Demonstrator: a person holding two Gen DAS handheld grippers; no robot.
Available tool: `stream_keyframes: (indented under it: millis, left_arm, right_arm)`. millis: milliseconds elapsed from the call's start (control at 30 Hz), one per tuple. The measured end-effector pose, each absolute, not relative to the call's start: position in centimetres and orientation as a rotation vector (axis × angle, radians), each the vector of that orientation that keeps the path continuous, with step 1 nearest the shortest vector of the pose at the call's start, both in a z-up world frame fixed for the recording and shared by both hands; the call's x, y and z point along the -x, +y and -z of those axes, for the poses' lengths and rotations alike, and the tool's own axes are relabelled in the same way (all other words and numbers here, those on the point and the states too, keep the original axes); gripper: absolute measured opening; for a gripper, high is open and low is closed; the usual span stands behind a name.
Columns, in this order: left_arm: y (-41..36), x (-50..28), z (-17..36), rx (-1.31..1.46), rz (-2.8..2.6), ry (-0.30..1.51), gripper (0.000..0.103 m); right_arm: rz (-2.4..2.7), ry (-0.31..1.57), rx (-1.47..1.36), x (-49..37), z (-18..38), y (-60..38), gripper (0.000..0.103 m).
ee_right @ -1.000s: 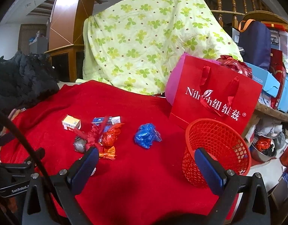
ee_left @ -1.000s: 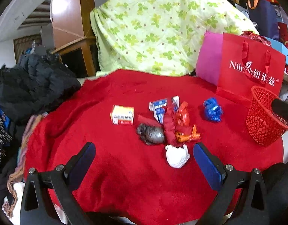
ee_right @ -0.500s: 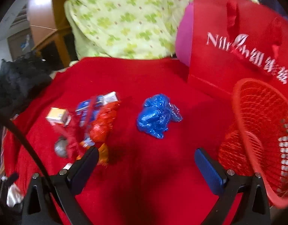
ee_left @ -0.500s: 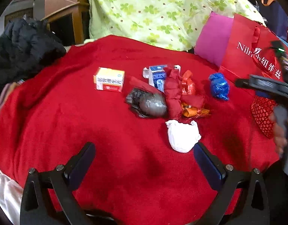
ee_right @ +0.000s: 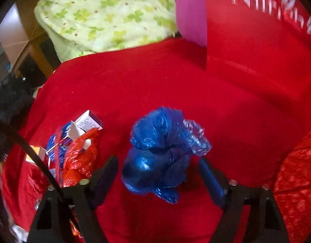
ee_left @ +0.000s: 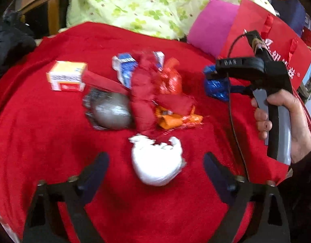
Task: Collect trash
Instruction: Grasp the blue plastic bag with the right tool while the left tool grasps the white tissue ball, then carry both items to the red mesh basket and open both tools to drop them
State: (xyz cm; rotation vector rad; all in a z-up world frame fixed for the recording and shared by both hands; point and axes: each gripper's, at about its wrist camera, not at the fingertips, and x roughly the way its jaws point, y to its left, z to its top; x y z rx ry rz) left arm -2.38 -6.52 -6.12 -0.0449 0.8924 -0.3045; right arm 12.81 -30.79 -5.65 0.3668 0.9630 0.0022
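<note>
Blue crumpled plastic (ee_right: 159, 154) sits between my closing right gripper (ee_right: 158, 175) pads near the red cloth's (ee_right: 155, 85) right edge, untouched, while my left gripper (ee_left: 155, 168) closes around the white wad (ee_left: 155, 162).

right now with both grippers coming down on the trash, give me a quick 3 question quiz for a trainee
1. True or false: the crumpled blue plastic bag lies between the fingers of the right gripper.
2. Which piece lies nearest the left gripper? A) orange and white box B) white crumpled wad C) grey foil ball
3. Fill in: the trash lies on a ______ cloth.

Key
1. True. The jaws are closing round it, and the pads do not yet press on it.
2. B. It sits between the open fingers, whose jaws are closing.
3. Red.
</note>
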Motion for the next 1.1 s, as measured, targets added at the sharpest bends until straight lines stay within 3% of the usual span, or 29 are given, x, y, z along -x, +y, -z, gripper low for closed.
stream_keyframes:
  millis: [167,267,767,1100]
  left_arm:
    - [-7.7,1.6,7.7,0.052,0.337,0.938,0.05]
    - [-7.4,1.9,7.3,0.066,0.342,0.917,0.038]
    - [-5.6,5.7,0.2,0.056,0.309,0.77,0.035]
    - [-16.9,6.2,-8.1,-0.099,0.546,0.624,0.035]
  right_arm:
    - [-0.047,0.958,-0.428,-12.9,5.8,-31.6,0.06]
    - [-0.077,0.918,-0.412,-11.7,4.4,-31.4,0.059]
    - [-0.262,0.529,-0.328,-0.6,-5.6,-32.4,0.059]
    - [-0.228,0.32,-0.422,7.5,-9.5,-41.6,0.059]
